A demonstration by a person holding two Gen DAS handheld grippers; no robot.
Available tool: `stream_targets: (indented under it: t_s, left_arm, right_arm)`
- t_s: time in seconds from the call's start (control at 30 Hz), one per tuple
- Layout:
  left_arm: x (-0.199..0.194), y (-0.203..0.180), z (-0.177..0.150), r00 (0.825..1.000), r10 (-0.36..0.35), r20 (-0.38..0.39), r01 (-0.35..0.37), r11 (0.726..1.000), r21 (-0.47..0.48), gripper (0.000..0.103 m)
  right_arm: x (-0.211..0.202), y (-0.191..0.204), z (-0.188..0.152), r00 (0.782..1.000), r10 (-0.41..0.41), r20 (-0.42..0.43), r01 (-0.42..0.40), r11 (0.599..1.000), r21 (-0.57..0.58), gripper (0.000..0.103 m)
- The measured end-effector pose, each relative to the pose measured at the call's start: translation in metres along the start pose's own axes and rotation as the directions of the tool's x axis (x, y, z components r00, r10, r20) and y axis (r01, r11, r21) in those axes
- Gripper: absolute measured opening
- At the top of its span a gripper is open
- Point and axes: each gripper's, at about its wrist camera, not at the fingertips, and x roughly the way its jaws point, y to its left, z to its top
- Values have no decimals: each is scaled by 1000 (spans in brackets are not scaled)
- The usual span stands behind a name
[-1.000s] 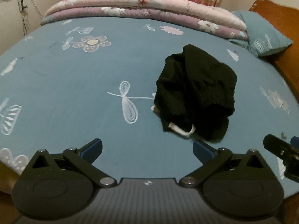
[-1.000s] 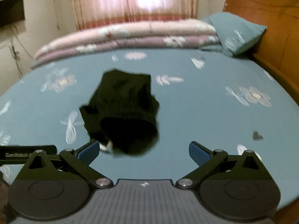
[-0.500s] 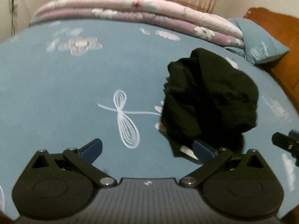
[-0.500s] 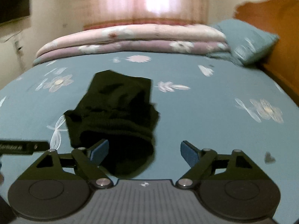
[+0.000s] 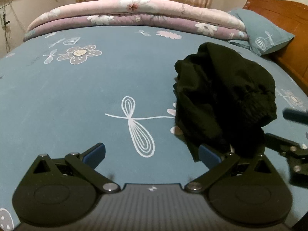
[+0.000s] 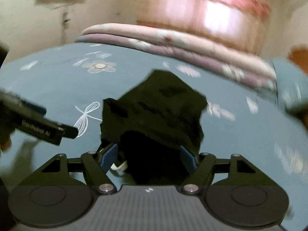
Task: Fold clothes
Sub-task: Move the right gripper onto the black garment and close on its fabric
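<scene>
Right gripper [image 6: 148,156] closing, jaws astride the near edge of the black garment [image 6: 154,111], pads apparently not yet pressing. Left gripper [image 5: 152,153] wide open, empty, its right finger just beside the same heap. Garment lying crumpled on the blue bed sheet [image 5: 77,100], unfolded. Judged barely begun: grasping underway; spreading flat and every fold left.

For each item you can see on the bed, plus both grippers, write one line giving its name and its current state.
black garment: crumpled heap, unfolded.
quilt: folded, at the far edge.
pillow: beside the headboard.
left gripper: jaws open, empty.
right gripper: jaws closing, garment between them.
</scene>
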Motion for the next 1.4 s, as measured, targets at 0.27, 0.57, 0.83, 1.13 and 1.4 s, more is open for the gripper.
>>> stream_targets:
  t_s: [0.27,0.57,0.83,1.13,1.4]
  left_arm:
    - [2,3,-6,1000,9,-12,-8,998,62,102]
    - [0,7,-13,1000,-5,-11,6,996,89,102]
    - [-1,2,-19,1000,-22,-13,24,993,116,102]
    - [1,-1,-21,1000,-13,-13,14,991,133,102]
    - [-10,-8,-26,998,-12,61,-3,971,240,102]
  right_arm:
    - [17,10,4,1000,-28,-6,26,982,-189,76]
    - [18,5,-11,990,-143,6,136,923,-360,73]
    - [30,31,-22,992,-125,29,121,841,-527,73]
    - [37,49,-25,979,-174,106,203,821,-533,83]
    - [18,26,-6,937,-264,229,338,851,-403,81]
